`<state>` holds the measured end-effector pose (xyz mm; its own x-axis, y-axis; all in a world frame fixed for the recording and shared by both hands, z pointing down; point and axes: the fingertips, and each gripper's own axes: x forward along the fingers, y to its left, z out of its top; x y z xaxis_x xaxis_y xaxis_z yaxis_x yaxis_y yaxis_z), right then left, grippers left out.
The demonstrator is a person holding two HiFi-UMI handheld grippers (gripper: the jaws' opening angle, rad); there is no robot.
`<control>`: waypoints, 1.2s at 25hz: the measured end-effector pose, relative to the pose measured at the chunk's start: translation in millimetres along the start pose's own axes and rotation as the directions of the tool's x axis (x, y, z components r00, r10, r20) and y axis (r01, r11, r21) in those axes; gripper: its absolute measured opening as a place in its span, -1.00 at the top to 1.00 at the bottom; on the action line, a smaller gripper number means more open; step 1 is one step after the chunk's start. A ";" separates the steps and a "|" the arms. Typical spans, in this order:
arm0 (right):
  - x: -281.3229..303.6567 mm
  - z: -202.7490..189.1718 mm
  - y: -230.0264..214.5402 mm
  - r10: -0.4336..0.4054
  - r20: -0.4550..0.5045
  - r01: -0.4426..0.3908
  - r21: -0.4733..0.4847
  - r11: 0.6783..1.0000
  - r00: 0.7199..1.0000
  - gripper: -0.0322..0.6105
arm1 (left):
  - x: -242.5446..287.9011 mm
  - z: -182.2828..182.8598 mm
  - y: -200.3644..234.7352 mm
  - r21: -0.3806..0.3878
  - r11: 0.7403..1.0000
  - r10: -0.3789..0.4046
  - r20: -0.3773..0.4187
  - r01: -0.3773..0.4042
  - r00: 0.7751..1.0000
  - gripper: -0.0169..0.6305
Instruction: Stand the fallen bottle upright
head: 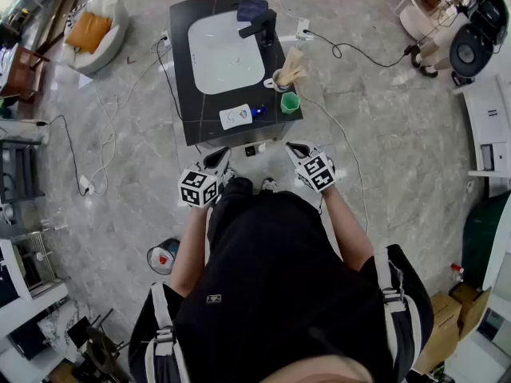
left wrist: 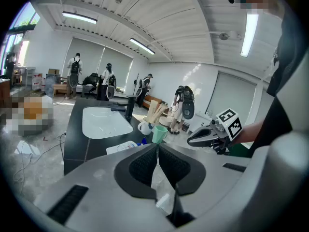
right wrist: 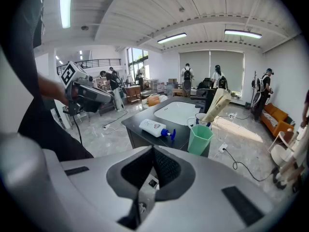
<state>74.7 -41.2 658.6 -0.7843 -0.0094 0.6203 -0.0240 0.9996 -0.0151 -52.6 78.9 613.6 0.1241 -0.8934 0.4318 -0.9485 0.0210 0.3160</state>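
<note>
- Grey jaws on the left gripper (left wrist: 158, 153) and right gripper (right wrist: 153, 158) are closed, holding nothing.
- The white bottle (right wrist: 153, 127) lies on its side near the front edge of the black table (head: 179, 70).
- No grab yet. Next, I think, a gripper must open and reach it.

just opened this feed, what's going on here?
A person stands at a dark counter with a two-jaw gripper in each hand. The white bottle with a blue pump lies on its side at the counter's near edge, next to a green cup. The left gripper and right gripper are both shut and empty, short of the counter. Nothing has been grabbed yet.
</note>
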 end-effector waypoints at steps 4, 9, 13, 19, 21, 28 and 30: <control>-6.5 -5.6 7.1 0.006 -0.013 -0.006 0.004 1.000 1.000 0.71 | -3.8 -2.7 -5.6 -0.005 1.000 0.011 0.010 -0.011 1.000 0.89; -10.9 -13.6 10.2 0.007 -0.020 -0.007 0.004 1.000 1.000 0.71 | -7.8 -6.5 -12.2 -0.013 1.000 0.023 0.017 -0.022 1.000 0.89; -11.3 -17.7 8.4 -0.003 -0.020 0.003 0.011 1.000 1.000 0.71 | -7.0 -12.7 -14.3 -0.015 1.000 0.027 0.014 -0.026 1.000 0.89; -15.9 -21.7 5.0 -0.021 -0.019 0.021 0.019 1.000 1.000 0.71 | -3.0 -11.0 -18.8 -0.013 1.000 0.020 0.010 -0.020 1.000 0.89; -17.0 -23.3 3.5 -0.024 -0.023 0.024 0.025 0.999 0.999 0.71 | 0.1 -9.7 -20.5 -0.008 1.000 0.014 0.006 -0.013 1.000 0.89; -22.1 -32.2 -1.2 -0.043 -0.031 0.045 0.047 0.998 0.999 0.71 | 14.5 -4.1 -26.3 0.009 1.000 -0.020 -0.007 0.020 1.000 0.89; -25.3 -35.9 -2.9 -0.051 -0.039 0.053 0.056 0.997 0.998 0.71 | 19.6 -1.9 -28.7 0.015 0.999 -0.033 -0.012 0.033 0.999 0.89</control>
<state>116.8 -42.9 671.1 -0.7576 -0.0591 0.6501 -0.0999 0.9947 -0.0260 -22.4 61.6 614.6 0.1589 -0.8879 0.4317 -0.9483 -0.0155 0.3170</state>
